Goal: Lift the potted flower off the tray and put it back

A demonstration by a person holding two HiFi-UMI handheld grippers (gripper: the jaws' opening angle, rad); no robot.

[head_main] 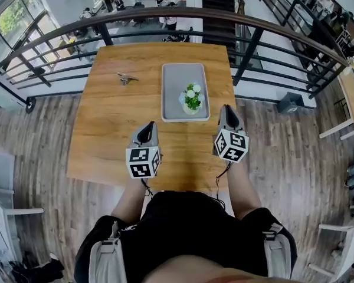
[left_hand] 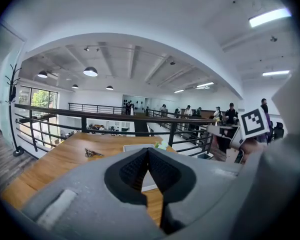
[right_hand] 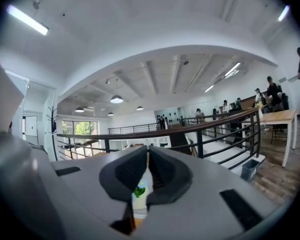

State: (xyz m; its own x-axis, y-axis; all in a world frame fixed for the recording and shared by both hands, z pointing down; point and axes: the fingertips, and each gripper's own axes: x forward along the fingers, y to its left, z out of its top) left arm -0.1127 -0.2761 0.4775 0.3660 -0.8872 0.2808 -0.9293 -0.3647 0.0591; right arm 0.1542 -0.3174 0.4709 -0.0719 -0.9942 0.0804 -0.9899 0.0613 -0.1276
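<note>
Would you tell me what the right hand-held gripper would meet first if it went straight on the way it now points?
Likely the potted flower on the tray: it shows straight ahead beyond the jaws of the right hand-held gripper. Height is unclear; it might pass over toward the railing.

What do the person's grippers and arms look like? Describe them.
The left gripper and right gripper have grey wedge-shaped shells with black padded jaws. Each carries a white cube with black square markers and trails a thin black cable. The forearms show no sleeves; the clothing is black.
</note>
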